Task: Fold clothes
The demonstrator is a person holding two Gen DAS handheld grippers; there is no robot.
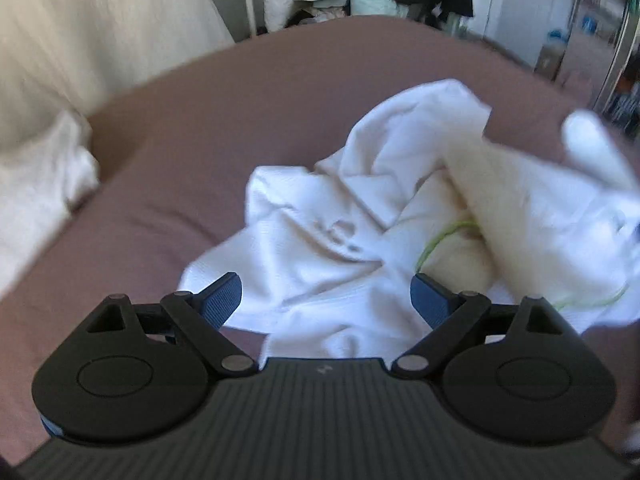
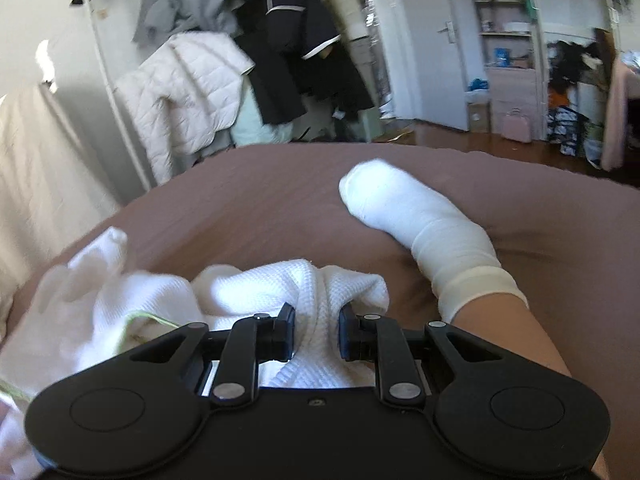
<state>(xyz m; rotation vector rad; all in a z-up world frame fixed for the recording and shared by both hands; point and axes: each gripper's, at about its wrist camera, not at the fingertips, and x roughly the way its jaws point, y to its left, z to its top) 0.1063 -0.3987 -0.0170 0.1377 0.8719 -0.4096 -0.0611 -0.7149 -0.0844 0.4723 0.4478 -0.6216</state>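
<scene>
A white waffle-knit garment [image 1: 340, 240] lies crumpled on the mauve bed sheet [image 1: 240, 100], with a thin green thread across its folds. My left gripper [image 1: 326, 300] hovers just above its near edge, blue pads spread wide, nothing pinched between them. In the right wrist view the same garment [image 2: 248, 292] bunches up in front of my right gripper [image 2: 316, 334], whose pads press on a fold of the white cloth. A person's leg in a white sock [image 2: 408, 208] rests on the sheet [image 2: 240, 192] to the right.
A cream curtain [image 1: 100, 20] and a white pillow [image 1: 40, 184] sit at the left of the bed. Beyond the foot of the bed hang jackets [image 2: 224, 60], with a door [image 2: 432, 40], shelves and bags on the floor.
</scene>
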